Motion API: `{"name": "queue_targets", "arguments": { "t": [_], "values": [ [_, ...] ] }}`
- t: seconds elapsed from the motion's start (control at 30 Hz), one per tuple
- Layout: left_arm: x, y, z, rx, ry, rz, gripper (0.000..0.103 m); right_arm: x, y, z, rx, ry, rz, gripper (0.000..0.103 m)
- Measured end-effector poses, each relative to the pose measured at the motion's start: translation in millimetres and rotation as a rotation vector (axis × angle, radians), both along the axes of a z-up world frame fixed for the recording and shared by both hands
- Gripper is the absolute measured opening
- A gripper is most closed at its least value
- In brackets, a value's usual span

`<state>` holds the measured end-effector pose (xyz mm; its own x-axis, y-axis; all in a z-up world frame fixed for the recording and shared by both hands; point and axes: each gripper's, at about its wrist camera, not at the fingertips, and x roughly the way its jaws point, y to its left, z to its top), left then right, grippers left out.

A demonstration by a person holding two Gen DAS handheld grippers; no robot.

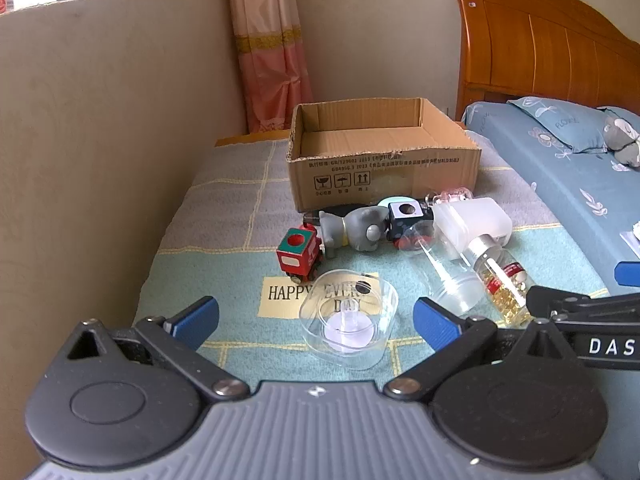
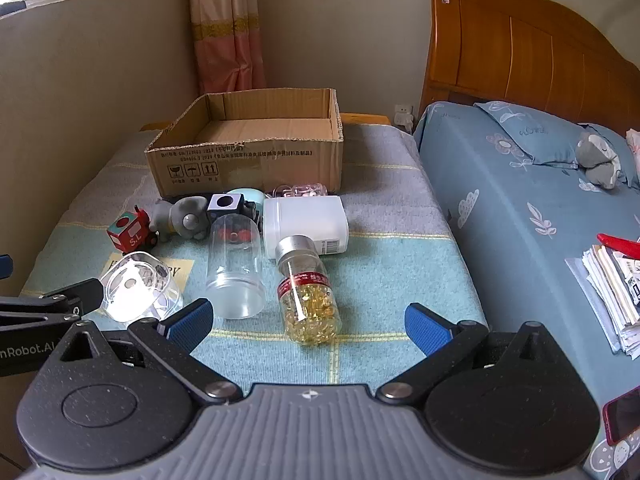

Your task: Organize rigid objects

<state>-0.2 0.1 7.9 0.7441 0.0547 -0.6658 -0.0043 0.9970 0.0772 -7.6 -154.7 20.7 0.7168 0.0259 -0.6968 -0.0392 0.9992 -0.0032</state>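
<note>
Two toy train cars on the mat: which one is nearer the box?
The black train car, white top face with a round hole, close to the cardboard box. The red train car, green-topped, sits further out by the clear dish.

Right gripper [image 2: 308, 322] jaws wide apart, nothing between pads, over near edge of blanket-covered table [image 2: 400, 264]. Capsule bottle [image 2: 306, 292] lies just ahead, touching white plastic bottle [image 2: 306, 218]. Clear jar [image 2: 236, 264] on its side, left of it. Empty cardboard box [image 2: 256, 156] toward far edge.
</note>
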Motion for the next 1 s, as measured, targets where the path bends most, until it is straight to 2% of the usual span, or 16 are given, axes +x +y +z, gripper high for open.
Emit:
{"name": "queue_targets", "arguments": {
  "t": [1.0],
  "values": [
    [-2.6,-0.7,2.9,0.0,-0.011,0.001,0.102,-1.1,-6.4,10.6,-0.005,-0.013,0.0,0.103]
  ]
}}
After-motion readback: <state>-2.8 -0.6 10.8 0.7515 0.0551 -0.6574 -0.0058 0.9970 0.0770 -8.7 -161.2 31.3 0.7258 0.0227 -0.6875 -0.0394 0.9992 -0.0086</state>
